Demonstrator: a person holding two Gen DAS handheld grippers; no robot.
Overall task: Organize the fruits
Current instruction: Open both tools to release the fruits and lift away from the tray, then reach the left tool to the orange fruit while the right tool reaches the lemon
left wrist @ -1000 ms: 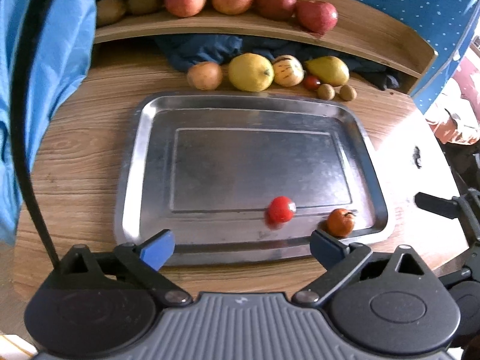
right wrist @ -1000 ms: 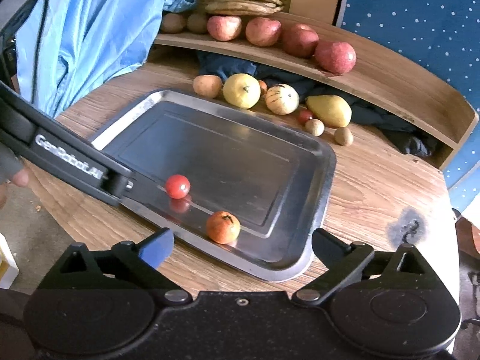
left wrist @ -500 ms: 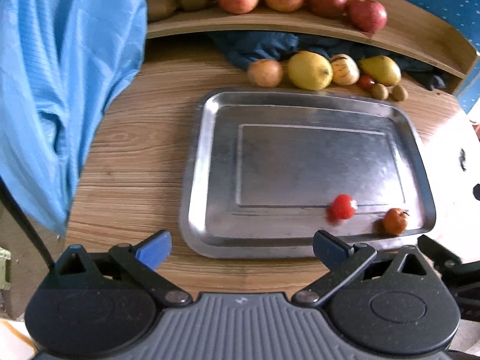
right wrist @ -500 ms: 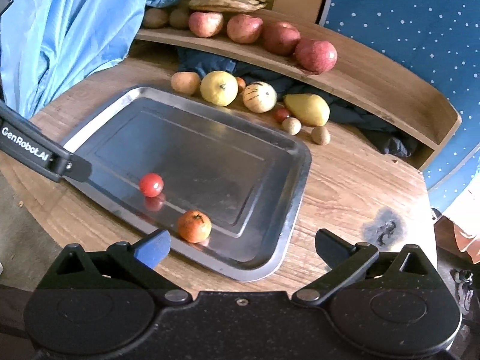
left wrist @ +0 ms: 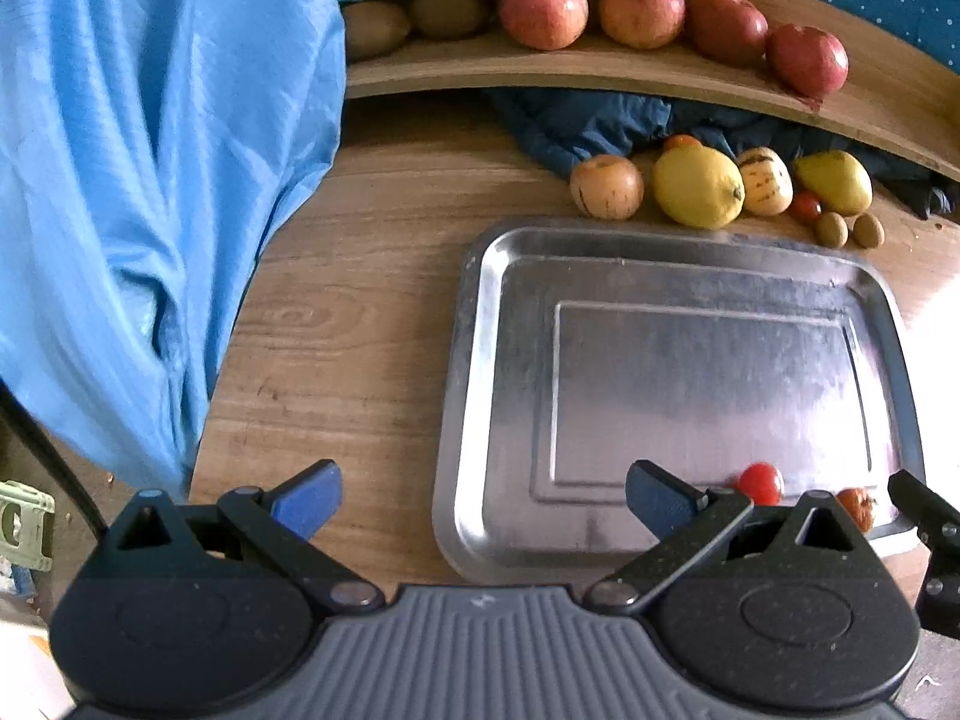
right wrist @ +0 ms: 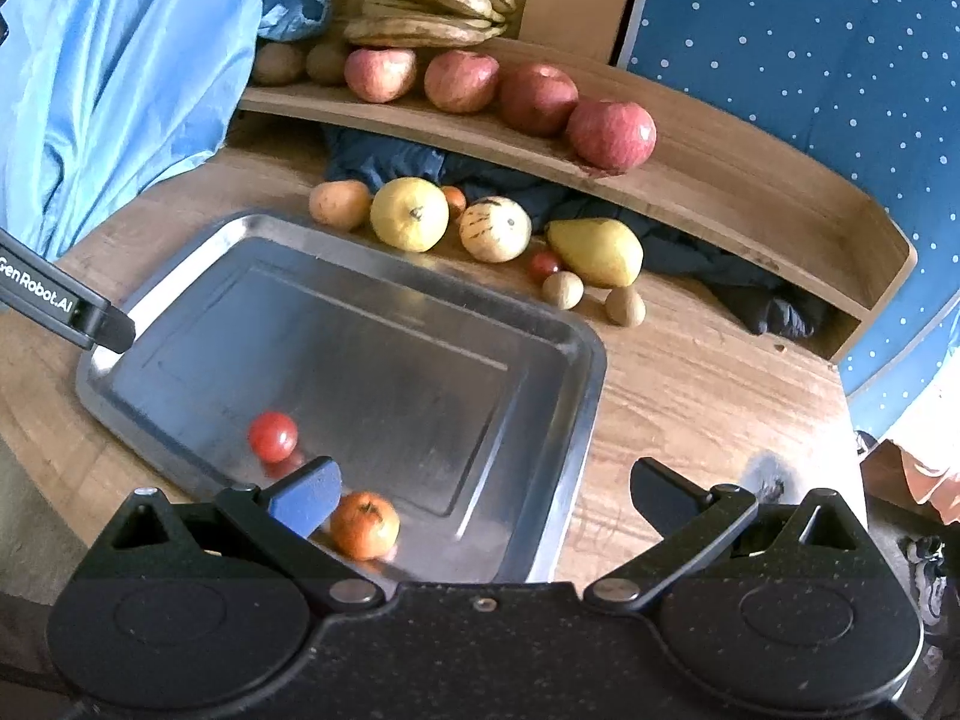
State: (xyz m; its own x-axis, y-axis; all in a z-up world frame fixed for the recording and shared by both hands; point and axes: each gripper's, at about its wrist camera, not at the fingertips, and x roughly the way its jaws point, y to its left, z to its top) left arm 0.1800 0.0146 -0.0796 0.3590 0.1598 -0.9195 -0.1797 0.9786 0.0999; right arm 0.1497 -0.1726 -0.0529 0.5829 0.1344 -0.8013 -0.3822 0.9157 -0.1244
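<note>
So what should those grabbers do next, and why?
Probably send the right gripper, open and empty, toward the pear. The tray holds only a tomato and a small orange; the other fruit waits beyond it.

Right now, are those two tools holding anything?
Left tool: open, holding nothing.
Right tool: open, holding nothing.

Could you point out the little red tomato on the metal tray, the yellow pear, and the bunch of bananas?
red tomato (right wrist: 273,436): right wrist view, middle of its round body.
yellow pear (right wrist: 595,252): right wrist view, middle of its wide belly.
bunch of bananas (right wrist: 435,9): right wrist view, centre of the stacked bunch.
</note>
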